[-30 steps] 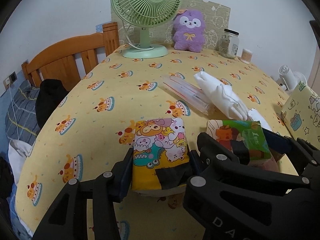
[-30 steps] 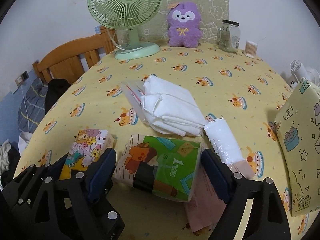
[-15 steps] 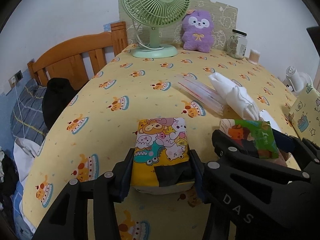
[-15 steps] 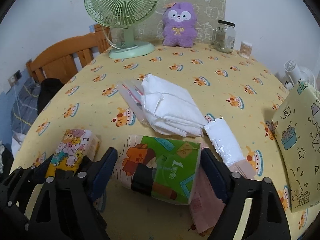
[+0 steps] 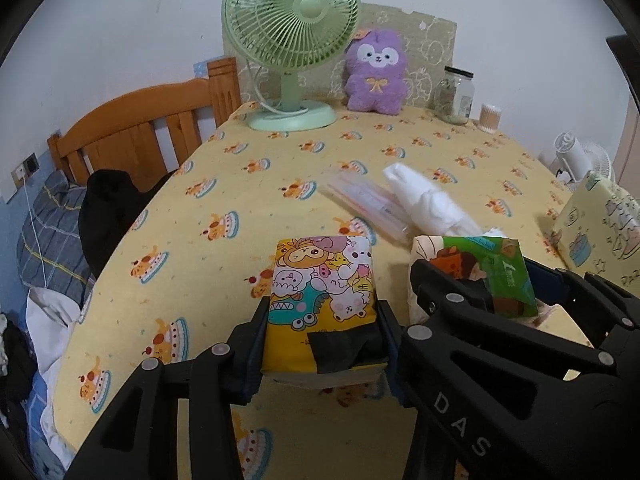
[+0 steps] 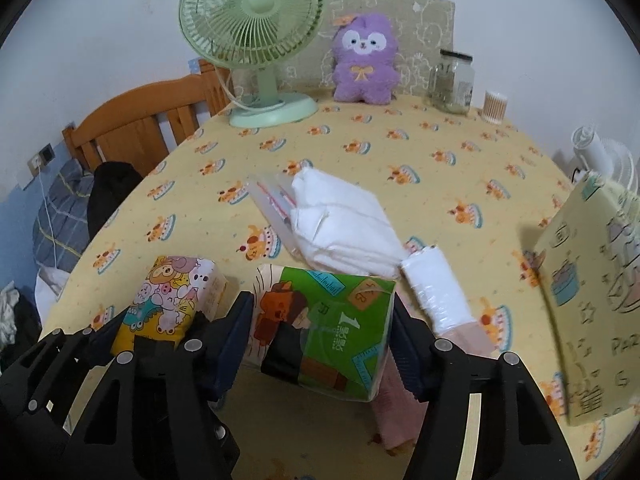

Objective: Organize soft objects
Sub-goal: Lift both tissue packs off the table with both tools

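My left gripper (image 5: 322, 344) is shut on a cartoon-print tissue pack (image 5: 322, 280) and holds it above the yellow tablecloth (image 5: 240, 200). My right gripper (image 6: 322, 332) is shut on a green tissue pack (image 6: 326, 324), lifted off the table; it also shows in the left wrist view (image 5: 480, 272). The cartoon pack shows in the right wrist view (image 6: 172, 300) at the left. A folded white cloth (image 6: 344, 224) lies on a clear plastic bag (image 6: 268, 200) mid-table. A white wrapped roll (image 6: 436, 292) and a pink cloth (image 6: 400, 400) lie to the right. A purple plush toy (image 6: 362, 60) sits at the back.
A green desk fan (image 6: 256, 40), a glass jar (image 6: 452, 80) and a cotton swab tub (image 6: 495, 106) stand at the back edge. A patterned gift bag (image 6: 592, 300) stands at the right. A wooden headboard (image 5: 140, 136) and bedding lie beyond the left table edge.
Both grippers have risen and drawn back slightly, each keeping its tissue pack. The green pack has tilted a little; the table objects have not moved.
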`<action>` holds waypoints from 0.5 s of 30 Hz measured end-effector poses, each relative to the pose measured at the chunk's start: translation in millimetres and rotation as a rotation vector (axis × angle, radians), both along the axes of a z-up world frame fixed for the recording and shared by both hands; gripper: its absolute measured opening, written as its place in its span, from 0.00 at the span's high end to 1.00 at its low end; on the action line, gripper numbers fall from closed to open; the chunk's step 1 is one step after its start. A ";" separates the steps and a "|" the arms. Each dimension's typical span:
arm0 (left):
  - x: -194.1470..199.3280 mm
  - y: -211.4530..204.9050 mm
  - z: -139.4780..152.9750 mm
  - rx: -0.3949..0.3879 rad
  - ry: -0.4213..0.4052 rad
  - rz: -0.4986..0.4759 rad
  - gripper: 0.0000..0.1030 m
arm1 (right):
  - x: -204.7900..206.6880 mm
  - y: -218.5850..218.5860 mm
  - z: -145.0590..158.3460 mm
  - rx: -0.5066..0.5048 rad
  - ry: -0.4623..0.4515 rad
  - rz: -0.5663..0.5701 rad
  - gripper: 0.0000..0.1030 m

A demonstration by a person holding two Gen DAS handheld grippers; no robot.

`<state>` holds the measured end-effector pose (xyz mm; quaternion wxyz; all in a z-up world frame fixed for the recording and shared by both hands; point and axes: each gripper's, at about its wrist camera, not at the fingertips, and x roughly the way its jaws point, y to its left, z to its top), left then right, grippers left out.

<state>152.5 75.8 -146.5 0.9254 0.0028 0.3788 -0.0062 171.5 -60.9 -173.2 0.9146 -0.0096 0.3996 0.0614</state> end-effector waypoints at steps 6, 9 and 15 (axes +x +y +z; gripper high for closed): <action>-9.1 -9.9 20.8 0.003 -0.044 -0.012 0.51 | -9.9 -10.1 21.4 0.000 -0.038 -0.012 0.35; -13.4 -14.1 31.2 0.003 -0.066 -0.021 0.51 | -15.7 -15.5 34.9 0.000 -0.067 -0.013 0.35; -20.0 -19.8 49.0 -0.015 -0.091 -0.036 0.51 | -22.7 -21.4 54.8 -0.009 -0.093 0.004 0.35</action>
